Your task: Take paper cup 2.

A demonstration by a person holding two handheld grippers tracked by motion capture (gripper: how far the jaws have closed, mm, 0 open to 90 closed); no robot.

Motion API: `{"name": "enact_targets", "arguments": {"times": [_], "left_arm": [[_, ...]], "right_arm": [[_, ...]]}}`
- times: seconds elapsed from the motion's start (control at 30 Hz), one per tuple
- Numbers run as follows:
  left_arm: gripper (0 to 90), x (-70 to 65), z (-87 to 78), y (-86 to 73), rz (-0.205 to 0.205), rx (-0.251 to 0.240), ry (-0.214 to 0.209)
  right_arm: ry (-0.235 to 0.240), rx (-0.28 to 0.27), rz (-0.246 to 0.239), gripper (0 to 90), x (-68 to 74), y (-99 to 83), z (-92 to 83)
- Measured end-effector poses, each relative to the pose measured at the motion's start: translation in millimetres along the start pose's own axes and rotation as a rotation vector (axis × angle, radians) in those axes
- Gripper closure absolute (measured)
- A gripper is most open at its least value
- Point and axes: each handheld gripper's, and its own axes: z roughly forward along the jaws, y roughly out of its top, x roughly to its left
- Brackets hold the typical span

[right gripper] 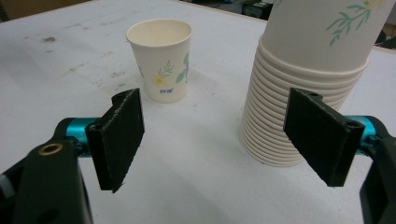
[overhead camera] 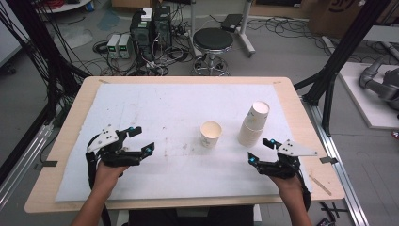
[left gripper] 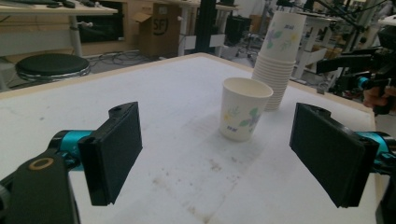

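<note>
Both my grippers, left (overhead camera: pixel 138 140) and right (overhead camera: pixel 261 150), were wide open, empty; single cup (overhead camera: pixel 211 133) stood beside stack (overhead camera: pixel 253 125).

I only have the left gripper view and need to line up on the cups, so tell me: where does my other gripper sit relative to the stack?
Observer: In the high view the right gripper is just short of the cup stack, on the person's side, not touching it.
Operator: Are its jaws open?
Observer: Yes. The right gripper view shows both pads wide apart with nothing between them, the stack ahead of the right pad.
Operator: Is anything inside the single cup?
Observer: From above, the single cup looks empty and stands upright, apart from the stack.
</note>
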Motion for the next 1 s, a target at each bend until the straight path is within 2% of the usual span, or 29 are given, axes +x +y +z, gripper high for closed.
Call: {"name": "enact_targets", "arguments": {"times": [0.1, 0.23, 0.47, 0.67, 0.9, 1.0], "left_arm": [[17.0, -1.3, 12.0, 9.9, 0.023, 0.01, -0.024], [16.8, -3.3, 28.8, 22.6, 0.007, 0.026, -0.06], [16.1, -7.3, 60.4, 43.3, 0.041, 0.043, -0.13], [16.1, -11.6, 84.9, 52.9, 0.063, 0.067, -0.164], [16.5, -20.8, 116.4, 65.2, 0.135, 0.077, -0.192], [16.5, -23.4, 130.8, 70.5, 0.136, 0.082, -0.207]], "right_arm": [[0.004, -0.003, 0.004, 20.9, -0.9, -0.5, -0.9], [0.001, -0.004, 0.009, 21.0, -2.3, -1.0, -2.5], [-0.007, -0.002, 0.01, 21.1, -6.0, -2.6, -5.5], [-0.008, 0.005, 0.013, 21.1, -6.0, -3.7, -6.3], [-0.005, 0.008, 0.014, 21.2, -6.0, -4.0, -5.6], [-0.005, 0.009, 0.016, 21.2, -5.7, -3.8, -5.8]]}}
